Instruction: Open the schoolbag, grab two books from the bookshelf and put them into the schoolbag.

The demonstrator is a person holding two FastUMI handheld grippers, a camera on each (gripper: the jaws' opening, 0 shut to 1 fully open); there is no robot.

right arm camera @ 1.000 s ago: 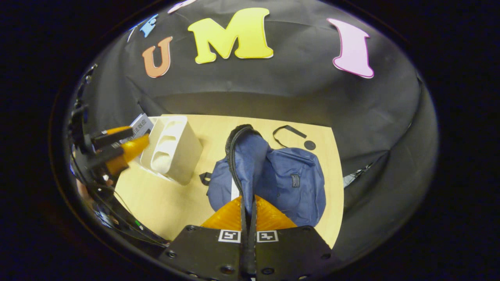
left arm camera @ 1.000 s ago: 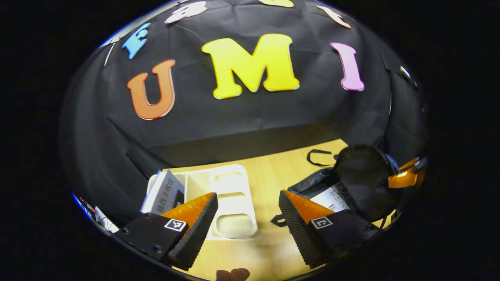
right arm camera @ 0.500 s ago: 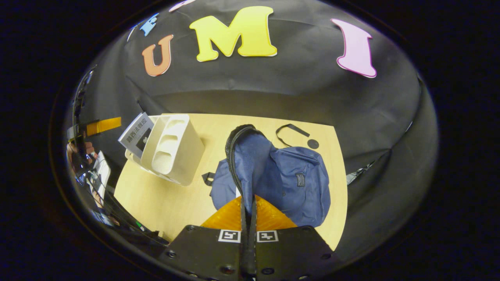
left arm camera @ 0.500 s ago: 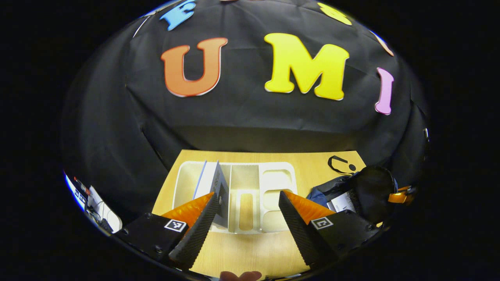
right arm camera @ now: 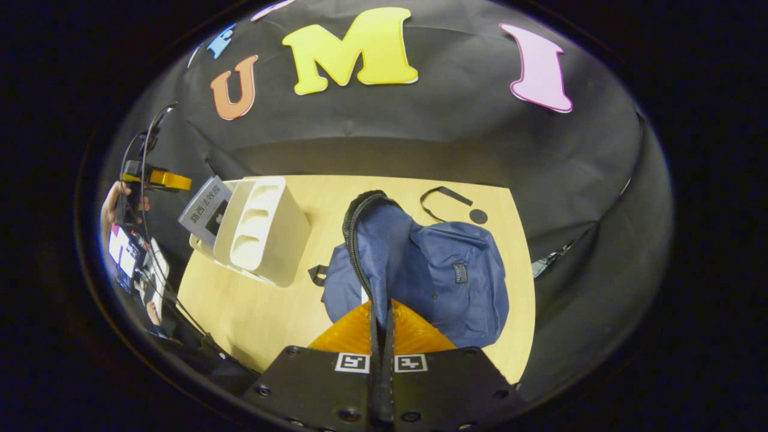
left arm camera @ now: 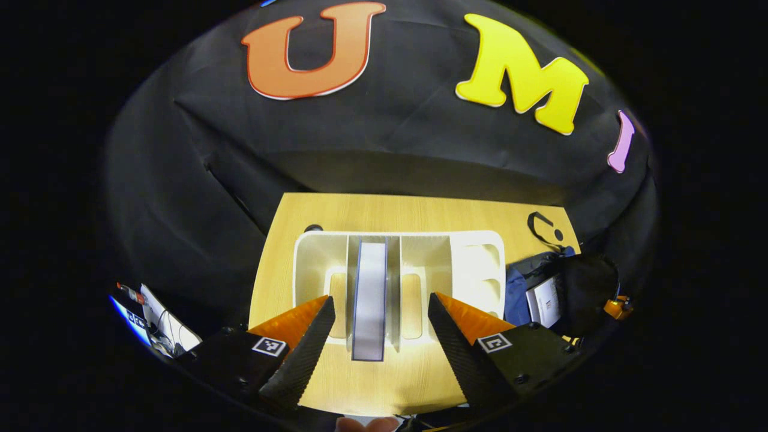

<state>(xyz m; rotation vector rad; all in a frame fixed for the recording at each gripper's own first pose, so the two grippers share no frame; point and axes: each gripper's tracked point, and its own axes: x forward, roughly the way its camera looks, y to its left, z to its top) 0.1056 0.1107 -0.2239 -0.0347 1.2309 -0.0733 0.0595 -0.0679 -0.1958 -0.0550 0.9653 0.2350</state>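
A wooden table [left arm camera: 384,213] is seen carrying a white bookshelf [left arm camera: 480,264] with upright dividers and, to its right, a blue schoolbag [right arm camera: 444,276] lying open. One book [left arm camera: 545,300] is already visible inside the bag's mouth. A second book [left arm camera: 369,294] is stood upright in a middle slot of the bookshelf, its narrow edge turned toward the left gripper [left arm camera: 378,327].

The book is judged stiff and fairly light, with smooth covers that could slip; it would best be pinched across its thickness near the exposed top edge, clear of the dividers. The schoolbag is soft cloth and is likely to sag unless held.

The left gripper is held with its fingers wide apart, the book lined up between them but not yet touched. The right gripper [right arm camera: 381,327] is clamped together on the bag's zipper edge [right arm camera: 354,240], which is held lifted.
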